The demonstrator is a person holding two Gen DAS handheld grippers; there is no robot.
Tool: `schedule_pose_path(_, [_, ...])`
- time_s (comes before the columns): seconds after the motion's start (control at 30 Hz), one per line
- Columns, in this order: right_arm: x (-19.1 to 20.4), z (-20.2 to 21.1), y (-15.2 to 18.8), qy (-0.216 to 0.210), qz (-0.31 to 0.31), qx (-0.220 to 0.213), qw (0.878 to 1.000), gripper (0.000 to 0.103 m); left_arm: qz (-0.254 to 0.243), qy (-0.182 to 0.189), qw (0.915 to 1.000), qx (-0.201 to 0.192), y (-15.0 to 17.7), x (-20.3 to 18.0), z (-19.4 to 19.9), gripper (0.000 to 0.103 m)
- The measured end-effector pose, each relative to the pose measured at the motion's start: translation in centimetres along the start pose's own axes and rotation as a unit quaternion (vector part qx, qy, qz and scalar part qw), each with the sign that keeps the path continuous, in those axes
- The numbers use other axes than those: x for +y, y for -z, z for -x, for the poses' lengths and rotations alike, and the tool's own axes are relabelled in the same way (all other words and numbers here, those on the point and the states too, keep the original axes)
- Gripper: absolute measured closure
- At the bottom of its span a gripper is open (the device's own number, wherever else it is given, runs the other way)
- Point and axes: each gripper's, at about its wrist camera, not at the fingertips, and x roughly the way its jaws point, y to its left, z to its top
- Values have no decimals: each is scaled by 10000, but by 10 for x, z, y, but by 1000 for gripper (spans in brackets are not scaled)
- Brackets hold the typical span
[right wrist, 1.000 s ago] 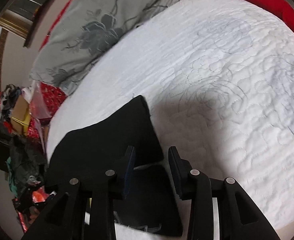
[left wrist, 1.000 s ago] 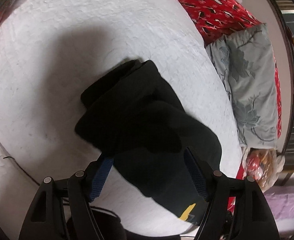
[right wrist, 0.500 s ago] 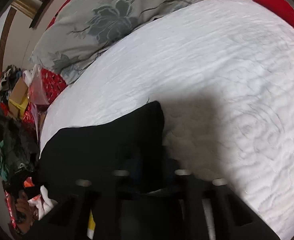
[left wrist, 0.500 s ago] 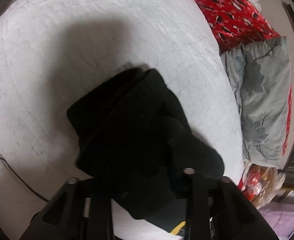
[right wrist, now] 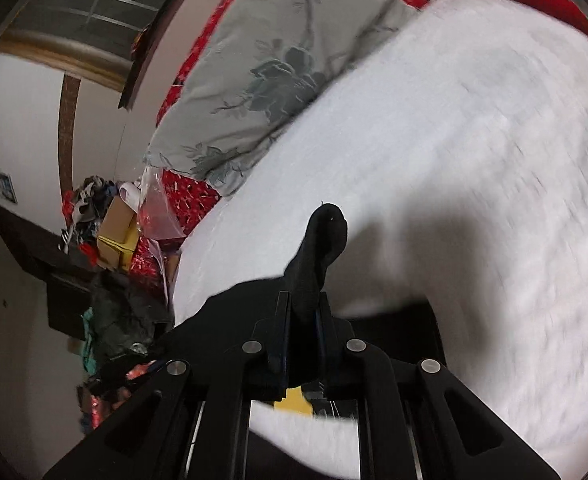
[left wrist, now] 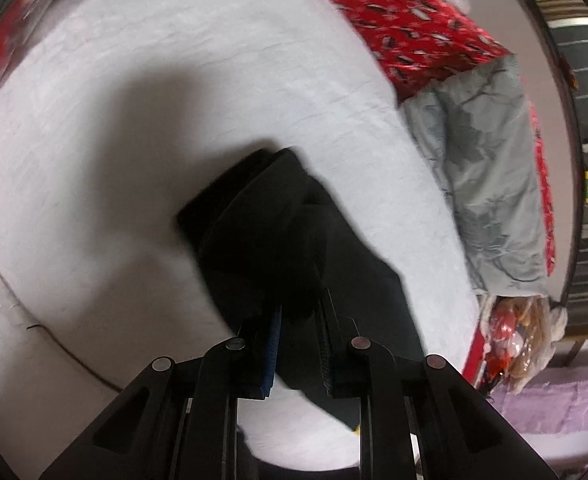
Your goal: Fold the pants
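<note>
The black pants are folded into a thick bundle and lifted above the white quilted bed. My left gripper is shut on the near edge of the bundle. In the right wrist view my right gripper is shut on another edge of the black pants, and a corner of cloth sticks up between the fingers. A yellow tag shows just below the right jaws.
A grey floral pillow lies at the bed's right side, also in the right wrist view. A red patterned blanket lies beyond it. Bags, boxes and clothes are piled beside the bed.
Both grippers have shut on the black pants, which were lying between open jaws a second ago. The bundle has risen off the bed with both grippers.
</note>
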Motion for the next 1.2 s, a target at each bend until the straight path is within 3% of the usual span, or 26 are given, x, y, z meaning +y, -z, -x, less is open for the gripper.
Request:
schedule_pose_path(0.23, [-46,-12,28,362,-524,233,9977,93,416,-189,9987,243,0,40,-10,86])
schedule_pose_path(0.37, [-46,-13,28,266,-565,205,9978,93,420,-182,9989,110,-5,33,-4,85])
schedule_pose_path(0.5, [-40,5,23,-247,-720,-36,9971,93,333,-147,9991,-231,-2,28,23,90])
schedule_pose_path(0.63, [-43,18,24,-525,-880,-90,9947,93,235,-213,9990,-315,3,31,36,91])
schedule_pose_path(0.73, [-56,12,28,-348,-1010,-3,9943,93,356,-369,9986,-139,7,46,30,91])
schedule_pose_path(0.83, [-73,1,33,-160,-1313,94,9912,93,492,-77,9987,43,13,55,25,90])
schedule_pose_path(0.87, [-76,-3,36,-78,-1322,136,9911,93,374,44,9993,37,17,51,24,88])
schedule_pose_path(0.9, [-77,-5,38,-41,-1309,172,9912,92,238,146,9996,28,19,47,24,79])
schedule_pose_path(1.0, [-75,-8,39,-8,-1285,207,9915,89,19,229,9996,-180,28,32,28,39])
schedule_pose_path(1.07, [-74,-8,38,1,-1264,210,9918,89,-74,310,9991,-296,32,23,26,34])
schedule_pose_path(1.2, [-68,-9,37,74,-1121,250,9934,88,-189,199,9994,-193,33,11,8,35])
